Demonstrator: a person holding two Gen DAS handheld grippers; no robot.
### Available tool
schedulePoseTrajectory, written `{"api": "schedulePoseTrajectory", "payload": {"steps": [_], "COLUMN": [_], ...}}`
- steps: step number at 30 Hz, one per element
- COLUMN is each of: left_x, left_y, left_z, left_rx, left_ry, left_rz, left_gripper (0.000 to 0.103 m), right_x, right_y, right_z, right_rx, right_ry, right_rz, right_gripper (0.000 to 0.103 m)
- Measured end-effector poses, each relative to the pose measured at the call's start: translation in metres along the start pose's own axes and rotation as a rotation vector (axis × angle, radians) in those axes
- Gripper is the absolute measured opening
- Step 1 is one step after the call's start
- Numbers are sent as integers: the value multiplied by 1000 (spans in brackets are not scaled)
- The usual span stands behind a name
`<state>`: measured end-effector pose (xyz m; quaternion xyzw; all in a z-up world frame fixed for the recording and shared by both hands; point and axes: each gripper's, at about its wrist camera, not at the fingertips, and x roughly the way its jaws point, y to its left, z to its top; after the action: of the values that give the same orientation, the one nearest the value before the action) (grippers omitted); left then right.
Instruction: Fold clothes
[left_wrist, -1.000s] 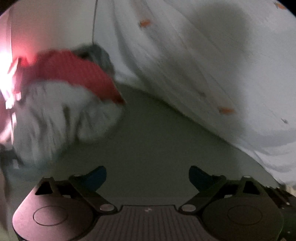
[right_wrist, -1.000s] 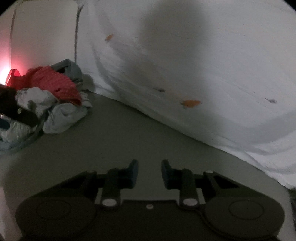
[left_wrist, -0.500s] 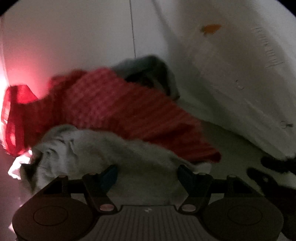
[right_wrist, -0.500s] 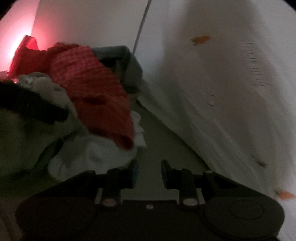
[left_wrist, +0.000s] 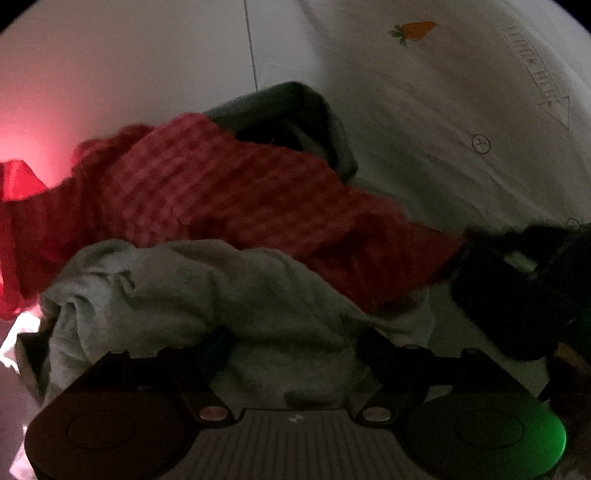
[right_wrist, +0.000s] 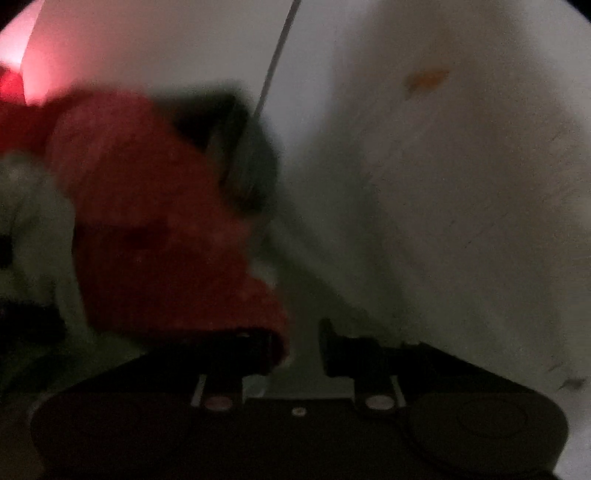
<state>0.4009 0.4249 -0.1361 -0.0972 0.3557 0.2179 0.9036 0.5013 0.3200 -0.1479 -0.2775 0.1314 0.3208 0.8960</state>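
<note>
A pile of clothes fills the left wrist view: a red checked garment (left_wrist: 229, 192) lies over a light grey garment (left_wrist: 221, 291), with a dark grey one (left_wrist: 295, 110) behind. My left gripper (left_wrist: 295, 343) is open, its jaws wide on either side of a fold of the light grey garment, fingertips partly hidden by the cloth. My right gripper (right_wrist: 301, 343) is open by a narrow gap at the red garment's (right_wrist: 159, 236) lower edge, which lies against the left finger. The right gripper also shows as a dark shape in the left wrist view (left_wrist: 517, 291).
A white sheet with small orange carrot prints (left_wrist: 443, 110) hangs or lies to the right, also in the right wrist view (right_wrist: 443, 184). A white wall (left_wrist: 129, 55) stands behind the pile. A red glow (left_wrist: 14, 162) sits at the far left. Grey-green surface (right_wrist: 303, 295) lies below.
Both grippers have moved in closer to the pile. The light grey garment now lies between the left jaws, and the red garment's edge has reached the right gripper's left finger.
</note>
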Motion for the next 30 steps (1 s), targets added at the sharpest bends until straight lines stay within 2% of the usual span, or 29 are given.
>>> {"api": "schedulePoseTrajectory", "payload": {"steps": [5, 11, 13, 17, 22, 25, 28, 30], "left_x": [-33, -84, -101, -141, -208, -256, -296, -317], "left_y": [-17, -44, -54, -81, -145, -191, -234, -258], "left_z": [4, 1, -2, -5, -17, -37, -65, -88], "left_rx": [49, 26, 6, -84, -47, 9, 66, 95], "left_ry": [-60, -139, -161, -204, -322, -381, -412, -405], "left_rz": [-2, 8, 16, -41, -171, -262, -345, -421], "left_gripper": [80, 81, 81, 82, 88, 91, 92, 94], "right_x": [-78, -171, -198, -267, -372, -434, -498, -535], "right_y": [5, 9, -6, -42, -94, -124, -147, -159], "right_z": [15, 33, 39, 49, 40, 24, -5, -24], "right_rx": [-152, -325, -302, -257, -173, -120, -107, -91], "right_ry": [-287, -624, -664, -744, -772, -759, -741, -716], "right_rz": [-163, -359, -424, -582, -700, -757, -828, -857], "right_gripper": [25, 25, 25, 25, 30, 42, 44, 46]}}
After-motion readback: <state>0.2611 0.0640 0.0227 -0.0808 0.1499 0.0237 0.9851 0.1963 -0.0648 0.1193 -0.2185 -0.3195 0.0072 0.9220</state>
